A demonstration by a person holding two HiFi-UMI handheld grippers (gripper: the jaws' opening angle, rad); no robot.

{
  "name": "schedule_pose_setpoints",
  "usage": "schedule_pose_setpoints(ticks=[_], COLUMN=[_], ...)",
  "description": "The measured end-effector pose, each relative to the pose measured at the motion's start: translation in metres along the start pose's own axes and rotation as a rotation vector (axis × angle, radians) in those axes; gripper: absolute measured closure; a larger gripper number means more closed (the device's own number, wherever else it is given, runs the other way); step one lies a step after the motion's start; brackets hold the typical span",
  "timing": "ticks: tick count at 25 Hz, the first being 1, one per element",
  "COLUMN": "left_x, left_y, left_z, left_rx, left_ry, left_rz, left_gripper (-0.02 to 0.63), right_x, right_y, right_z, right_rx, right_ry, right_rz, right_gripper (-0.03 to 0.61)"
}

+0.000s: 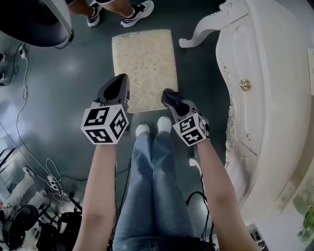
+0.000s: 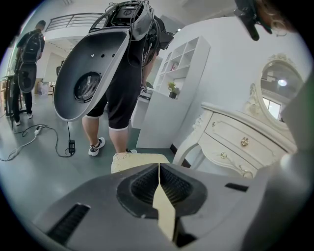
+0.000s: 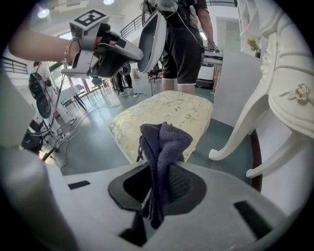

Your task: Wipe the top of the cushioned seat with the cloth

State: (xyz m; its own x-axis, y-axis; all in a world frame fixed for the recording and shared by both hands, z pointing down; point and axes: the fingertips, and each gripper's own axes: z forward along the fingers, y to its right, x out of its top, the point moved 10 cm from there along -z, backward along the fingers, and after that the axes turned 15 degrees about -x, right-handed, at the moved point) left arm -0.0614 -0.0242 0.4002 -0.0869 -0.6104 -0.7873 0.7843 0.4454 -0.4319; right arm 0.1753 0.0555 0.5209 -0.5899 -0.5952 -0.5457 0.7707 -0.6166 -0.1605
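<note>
- Right gripper: 1 of 2 grippers, jaws clamped on 1 dark blue-grey cloth. The cloth is bunched in soft folds, rising above the ribbed black pads and hanging below them.
- Left gripper: jaws pressed together, nothing between them. Only a thin slit shows between the ribbed pads.
- Cushioned seat: 1 rectangular pad, cream-gold with a floral woven pattern and rounded corners, standing on the floor.
- In the head view the cloth lies over the seat's near right corner and the left gripper over its near left corner. Contact with the fabric cannot be told, and the right gripper view shows the left gripper raised above the seat.
- Dressing table: 1 piece, white, carved, with gold knobs. Its curved leg ends just beside the seat's far right corner, apart from it.
- Open room: bare, glossy grey-green floor to the left of the seat and a narrower strip on its right. 2 shoes of a bystander stand past the far edge.
- Cables: thin lines trailing over the floor at far left.
</note>
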Motion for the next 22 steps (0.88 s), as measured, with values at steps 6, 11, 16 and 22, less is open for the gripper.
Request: schedule_pose_setpoints(ticks=[6,11,16,22], left_x=[-0.002,-0.005,-0.007,-0.003], left_y=[-0.001,-0.005,-0.011,-0.016], left_z=[0.000,-0.002,-0.002,0.000], left_rx=[0.001,0.009,0.015,0.019], left_ry=[0.001,-0.005,-0.007,0.000], left_rz=[-0.007,-0.024,-0.035,-0.042], left_gripper=[0.608,0.609,0.608,0.609], right_x=[-0.013,-0.010,0.010,0.036], right_y=[-0.008,-0.008,0.003,0.026], right_z=[-0.006,-0.023,-0.036,-0.028], right_rx=[0.044,0.015,-0.024,-0.076], right_ry=[-0.048,-0.003,0.097,0.156], right_rz=[0.028,0.118,0.170,0.215], right_gripper=[0.546,0.545,0.545,0.545])
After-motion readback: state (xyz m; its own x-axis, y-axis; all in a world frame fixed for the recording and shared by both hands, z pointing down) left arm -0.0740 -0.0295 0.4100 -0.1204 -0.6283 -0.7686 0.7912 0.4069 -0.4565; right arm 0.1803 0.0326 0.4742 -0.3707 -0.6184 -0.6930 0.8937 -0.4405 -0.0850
